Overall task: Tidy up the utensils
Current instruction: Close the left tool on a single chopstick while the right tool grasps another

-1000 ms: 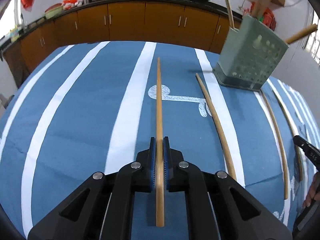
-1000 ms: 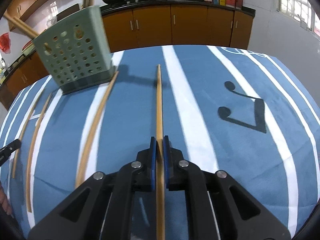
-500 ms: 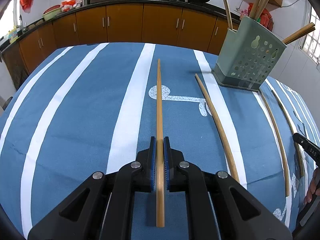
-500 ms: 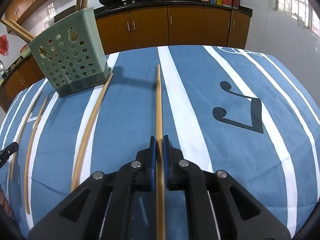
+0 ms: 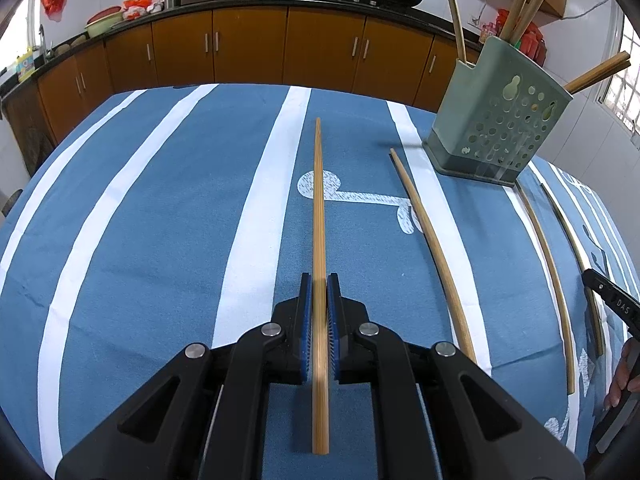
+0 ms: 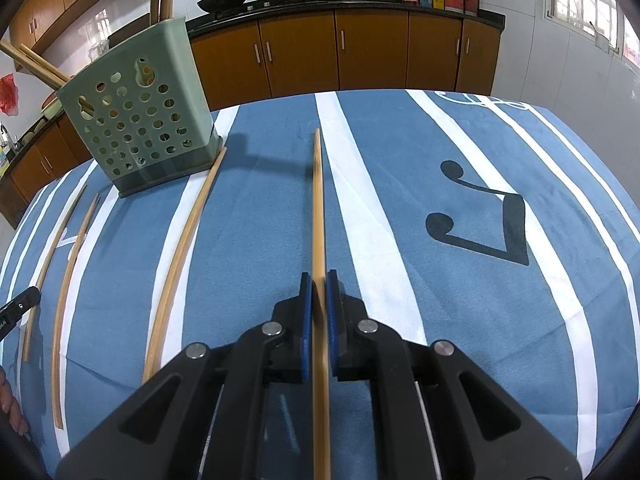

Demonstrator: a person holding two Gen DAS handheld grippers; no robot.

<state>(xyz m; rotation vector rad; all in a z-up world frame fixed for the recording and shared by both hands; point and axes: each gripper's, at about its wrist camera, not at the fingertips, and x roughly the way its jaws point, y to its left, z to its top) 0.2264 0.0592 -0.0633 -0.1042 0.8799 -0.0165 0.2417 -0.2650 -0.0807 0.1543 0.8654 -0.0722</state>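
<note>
Indoors, each gripper, left (image 5: 319, 280) and right (image 6: 319, 278), clamps a chopstick over blue striped tablecloth (image 5: 160, 220), brown cabinets (image 5: 248, 44) behind

your left gripper (image 5: 319, 280) is showing a matte black body with two angular link arms, each carrying triangular cut-outs and round silver pivot screws. its fingers (image 5: 306, 312) are wearing blue ribbed pads. your right gripper (image 6: 319, 278) is looking the same: black frame, silver screws, blue pads. its side piece, seen at the left view's edge, is bearing small white lettering.
</note>
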